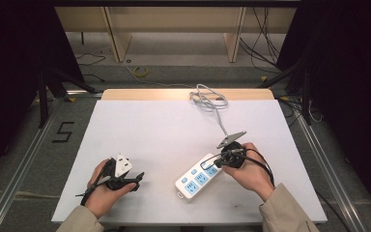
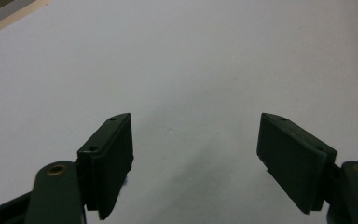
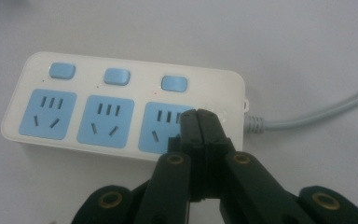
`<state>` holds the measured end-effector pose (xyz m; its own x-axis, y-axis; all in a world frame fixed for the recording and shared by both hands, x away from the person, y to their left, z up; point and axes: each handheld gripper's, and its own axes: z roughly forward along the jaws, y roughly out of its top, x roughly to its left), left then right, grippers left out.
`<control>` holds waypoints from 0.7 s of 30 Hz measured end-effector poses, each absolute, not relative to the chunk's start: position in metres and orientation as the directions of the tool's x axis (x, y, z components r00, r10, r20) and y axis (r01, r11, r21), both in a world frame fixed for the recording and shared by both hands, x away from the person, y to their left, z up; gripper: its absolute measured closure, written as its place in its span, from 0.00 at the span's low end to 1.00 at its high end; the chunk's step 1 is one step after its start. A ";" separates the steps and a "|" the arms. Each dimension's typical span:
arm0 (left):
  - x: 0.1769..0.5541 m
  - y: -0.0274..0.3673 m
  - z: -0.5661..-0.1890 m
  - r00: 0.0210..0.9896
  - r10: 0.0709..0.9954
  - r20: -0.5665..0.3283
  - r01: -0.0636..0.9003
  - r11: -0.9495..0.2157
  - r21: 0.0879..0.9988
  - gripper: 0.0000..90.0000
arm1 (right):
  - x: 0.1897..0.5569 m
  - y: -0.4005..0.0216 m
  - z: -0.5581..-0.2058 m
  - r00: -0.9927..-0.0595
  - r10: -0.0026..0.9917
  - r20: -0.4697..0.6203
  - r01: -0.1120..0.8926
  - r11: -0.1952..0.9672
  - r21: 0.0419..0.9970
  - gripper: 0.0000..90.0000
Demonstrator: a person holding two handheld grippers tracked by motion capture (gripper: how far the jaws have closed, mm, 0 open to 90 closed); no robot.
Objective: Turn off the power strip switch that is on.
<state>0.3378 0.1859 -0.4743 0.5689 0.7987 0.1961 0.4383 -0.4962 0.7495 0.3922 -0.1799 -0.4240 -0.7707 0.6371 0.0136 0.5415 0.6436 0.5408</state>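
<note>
On the white table (image 1: 140, 130), a white plastic power strip with blue sockets (image 1: 198, 177) lies near the front edge. The right gripper (image 3: 200, 116), jaws pressed together, touches its end socket. The left gripper (image 2: 196, 154) rests spread apart, well away.

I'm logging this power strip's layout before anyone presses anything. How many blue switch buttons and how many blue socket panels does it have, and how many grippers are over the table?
Blue switch buttons on the power strip: 3, in a row along one long edge
Blue socket panels: 3, one below each button
Grippers: 2, the left gripper open, the right gripper shut over the strip's cable end
Total: 8
</note>
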 end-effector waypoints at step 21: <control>0.338 0.186 -0.474 0.565 0.802 0.193 0.438 -0.490 0.753 0.30 | 0.401 -0.167 -0.420 -0.780 0.626 0.014 0.538 0.659 0.525 1.00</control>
<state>0.3380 0.1861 -0.4743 0.5654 0.8019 0.1931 0.4381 -0.4903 0.7534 0.4009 -0.1668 -0.4202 -0.7801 0.6255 0.0143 0.5385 0.6595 0.5246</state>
